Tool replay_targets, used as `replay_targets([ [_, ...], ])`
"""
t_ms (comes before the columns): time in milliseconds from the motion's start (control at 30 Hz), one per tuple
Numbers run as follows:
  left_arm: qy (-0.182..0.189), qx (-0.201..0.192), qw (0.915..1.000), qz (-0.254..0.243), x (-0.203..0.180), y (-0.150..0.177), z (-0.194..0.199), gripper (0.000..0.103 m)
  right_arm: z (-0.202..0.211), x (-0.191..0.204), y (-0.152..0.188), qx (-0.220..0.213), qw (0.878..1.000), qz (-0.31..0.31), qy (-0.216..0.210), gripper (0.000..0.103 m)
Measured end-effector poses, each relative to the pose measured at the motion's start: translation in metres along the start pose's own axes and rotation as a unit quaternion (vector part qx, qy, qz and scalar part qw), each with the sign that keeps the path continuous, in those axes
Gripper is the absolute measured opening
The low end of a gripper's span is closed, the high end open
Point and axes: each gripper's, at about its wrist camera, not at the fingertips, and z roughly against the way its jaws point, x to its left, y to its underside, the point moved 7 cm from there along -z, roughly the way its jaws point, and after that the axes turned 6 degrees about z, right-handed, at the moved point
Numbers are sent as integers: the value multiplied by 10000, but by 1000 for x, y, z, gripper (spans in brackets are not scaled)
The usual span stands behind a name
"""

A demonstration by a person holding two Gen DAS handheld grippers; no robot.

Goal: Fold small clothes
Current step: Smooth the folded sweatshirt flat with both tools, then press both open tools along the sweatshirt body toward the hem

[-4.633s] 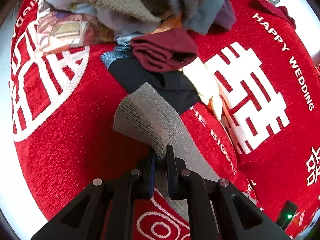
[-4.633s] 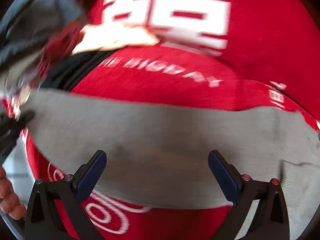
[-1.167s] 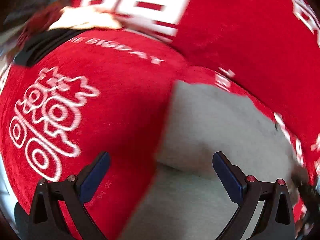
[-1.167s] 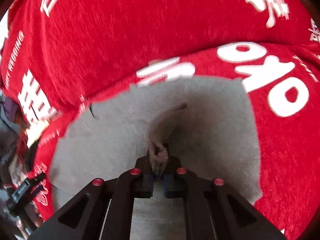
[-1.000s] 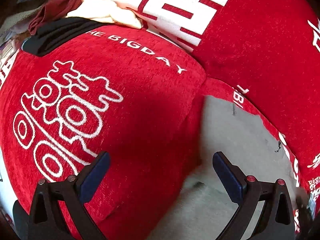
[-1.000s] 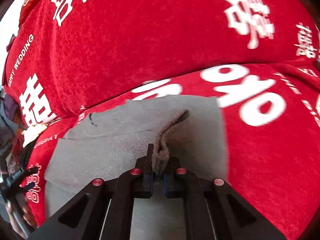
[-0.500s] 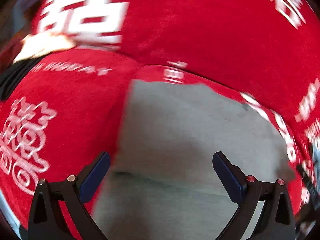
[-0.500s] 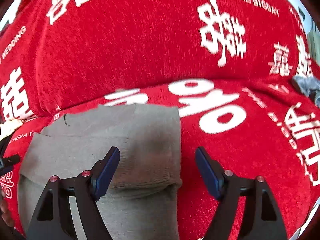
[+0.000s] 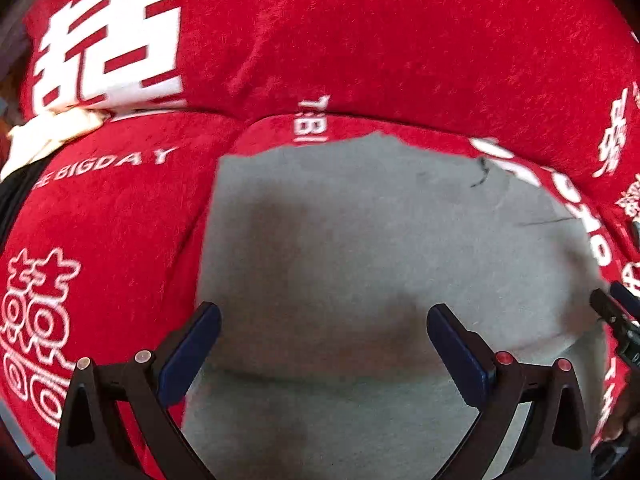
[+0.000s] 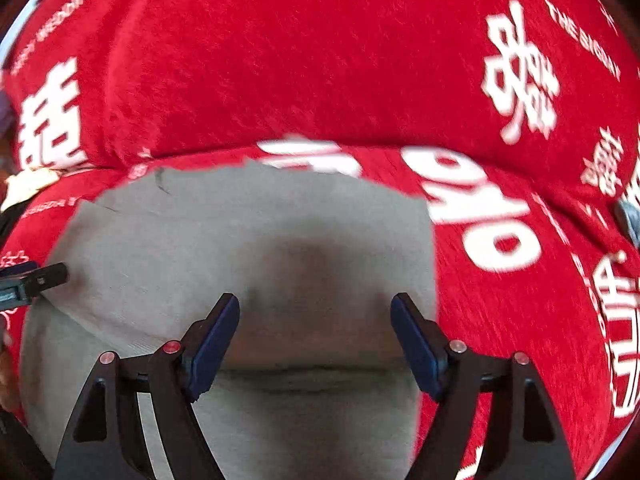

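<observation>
**Grey knit garment lies folded on the red cover, both grippers spread above it**

At the far left of the left wrist view a cream cloth point(image 9: 48, 136) and a black cloth point(image 9: 12, 196) sit at the edge of the red plush cover with white lettering point(image 9: 360, 40). Right of them the grey knit garment point(image 9: 360, 240) lies flat on the cover's front cushion, folded over itself with a crease running across it near the camera. The left gripper point(image 9: 324, 338) hangs over the garment's left part with its fingers point(image 9: 192, 352) wide apart, nothing between them.

In the right wrist view the same grey garment point(image 10: 240, 248) fills the lower left, its right edge straight against the red cover point(image 10: 320, 60). The right gripper point(image 10: 316, 334) is poised over the fold, its fingers point(image 10: 418, 346) spread wide after just opening, and no cloth is pinched between them. A small blue-grey item point(image 10: 628, 216) shows at the far right edge.
</observation>
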Motion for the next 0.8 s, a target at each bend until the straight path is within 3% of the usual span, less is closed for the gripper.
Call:
replay_targets([
  [133,-159,410,9985,-315,-24,-3,-41,103,-43,20,-4,637,9977,241,44,82],
  [200,-172,287,9992,-228,-24,-15,-51,103,-57,14,-19,510,9982,216,210,86],
  [333,-102,458,9989,-6,-21,-44,-70,103,-82,-1,-34,796,9967,31,162,95],
  [400,-179,607,9980,-42,-20,-46,-65,103,-76,-7,-36,940,9954,-173,61,95],
  [467,-162,351,9993,1,-16,-43,-46,103,-51,-6,-35,657,9974,-149,268,95],
  [567,187,373,9991,61,-17,-18,-31,103,-30,15,-19,501,9987,-28,-29,96],
  [700,-75,204,9994,-281,-10,11,-32,103,-31,53,14,533,9964,653,62,96],
  [733,-10,28,9996,-288,-8,12,-28,103,-26,53,16,307,9976,610,112,96],
  [800,7,95,9997,-220,1,14,-22,103,-21,47,19,421,9982,428,16,96],
])
